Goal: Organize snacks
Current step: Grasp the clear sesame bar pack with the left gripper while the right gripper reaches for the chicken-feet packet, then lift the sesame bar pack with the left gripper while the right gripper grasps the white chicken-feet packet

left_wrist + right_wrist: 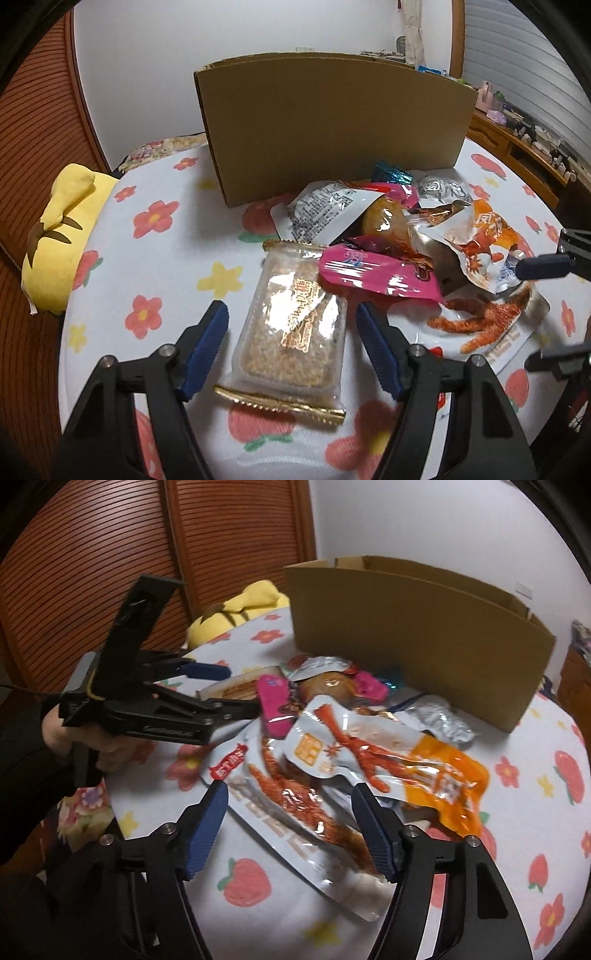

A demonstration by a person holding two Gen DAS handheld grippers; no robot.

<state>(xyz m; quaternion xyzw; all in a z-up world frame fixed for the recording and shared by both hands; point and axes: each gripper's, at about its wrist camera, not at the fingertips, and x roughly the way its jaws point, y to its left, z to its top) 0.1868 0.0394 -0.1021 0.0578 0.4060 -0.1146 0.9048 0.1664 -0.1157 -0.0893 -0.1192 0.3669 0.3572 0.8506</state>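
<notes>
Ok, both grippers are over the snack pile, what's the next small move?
Probably close the left gripper on the clear sesame bar packet: its open pads already flank it, not touching. The cardboard box waits behind.

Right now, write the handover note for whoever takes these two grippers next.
Left gripper: open, jaws either side of the clear sesame bar packet, pads not pressing.
Right gripper: open, straddling the chicken-feet pouch, not gripping.
Snack pile lies loose on the floral cloth in front of the cardboard box.
Done: no snack visibly boxed; the box's inside is hidden.
Left: grip, lift, box each packet.
</notes>
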